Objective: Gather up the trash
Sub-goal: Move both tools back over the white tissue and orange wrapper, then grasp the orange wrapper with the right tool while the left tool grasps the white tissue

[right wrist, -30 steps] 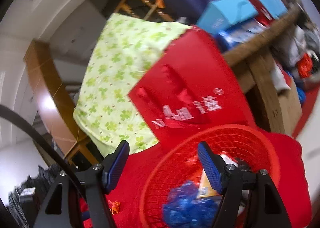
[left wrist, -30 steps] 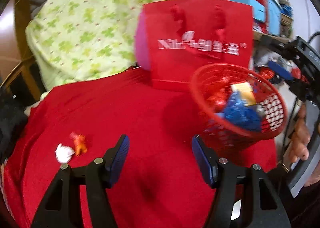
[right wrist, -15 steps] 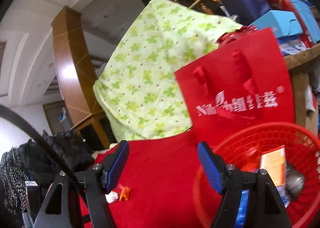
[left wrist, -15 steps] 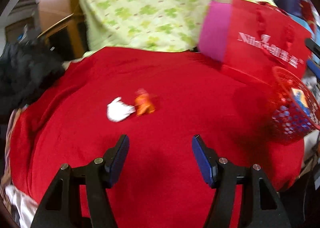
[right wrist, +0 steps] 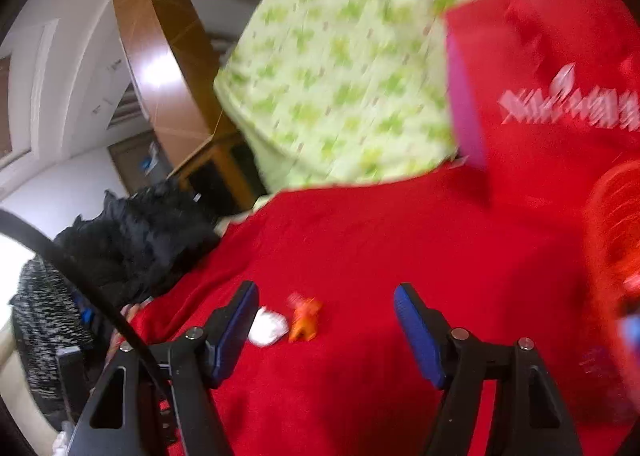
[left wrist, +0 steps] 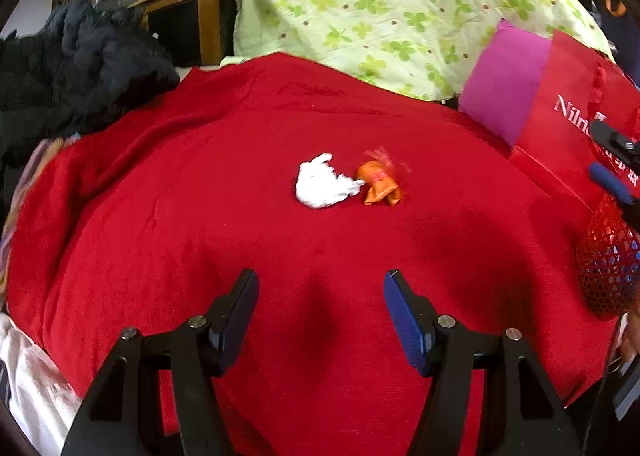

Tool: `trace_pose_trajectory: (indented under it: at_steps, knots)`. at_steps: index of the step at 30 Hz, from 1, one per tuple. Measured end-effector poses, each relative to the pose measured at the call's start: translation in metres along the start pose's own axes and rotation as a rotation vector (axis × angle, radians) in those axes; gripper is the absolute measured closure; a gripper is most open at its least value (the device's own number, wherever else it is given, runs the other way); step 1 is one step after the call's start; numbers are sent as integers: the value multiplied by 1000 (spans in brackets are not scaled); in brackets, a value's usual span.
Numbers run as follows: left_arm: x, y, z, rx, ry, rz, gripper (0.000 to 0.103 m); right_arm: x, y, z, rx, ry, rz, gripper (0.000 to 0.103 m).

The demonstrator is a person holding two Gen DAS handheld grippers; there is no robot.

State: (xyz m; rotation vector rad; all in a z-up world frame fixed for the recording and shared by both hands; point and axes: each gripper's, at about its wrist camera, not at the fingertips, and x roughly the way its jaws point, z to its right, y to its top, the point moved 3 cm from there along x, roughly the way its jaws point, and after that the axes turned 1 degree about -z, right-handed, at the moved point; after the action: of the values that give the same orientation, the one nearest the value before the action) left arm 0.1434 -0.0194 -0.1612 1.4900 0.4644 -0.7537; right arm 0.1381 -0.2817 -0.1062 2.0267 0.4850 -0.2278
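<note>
- Left wrist view: left gripper [left wrist: 321,312] is held wide open and empty above the red cloth [left wrist: 200,236].
- White wad [left wrist: 322,186] and orange wrapper [left wrist: 380,188] are seen touching, ahead of the fingers.
- Red basket [left wrist: 608,268] is located far right.
- Right gripper [right wrist: 326,326] is likewise spread, empty.

A red gift bag [left wrist: 576,127] stands against clover-print cloth [left wrist: 392,3] near dark clothes [left wrist: 72,67].

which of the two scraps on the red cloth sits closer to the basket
The orange wrapper: it lies on the side toward the red basket, while the white crumpled paper lies farther away.
</note>
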Motion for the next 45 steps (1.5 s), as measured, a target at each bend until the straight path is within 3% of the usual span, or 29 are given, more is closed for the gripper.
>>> trace_pose_trajectory:
  at_steps: [2, 8, 16, 22, 23, 24, 36, 43, 45]
  knots:
    - [4, 0, -9, -19, -1, -4, 37, 24, -3, -5, 21, 26, -60, 31]
    - [10, -1, -36, -59, 15, -5, 37, 115, -17, -20, 9, 32, -261, 56]
    - [22, 4, -58, -87, 17, -20, 37, 213, -35, -17, 42, -20, -426, 56]
    - [36, 30, -62, -101, -1, -24, 37, 252, -55, -10, 35, -36, -523, 57]
    - [41, 36, -58, -92, 0, -24, 37, 253, -58, -8, 20, -42, -528, 67]
    - [46, 40, -56, -85, -2, -26, 37, 253, -59, -7, 3, -49, -529, 70]
    - [130, 85, -6, -38, -103, -106, 36, 177, -21, 14, -15, -39, -422, 70]
    - [176, 80, -4, -87, -146, -201, 36, 142, -15, 20, -87, -73, -395, 70]
    - [180, 75, -6, -121, -171, -216, 52, 137, -16, 19, -108, -82, -390, 70]
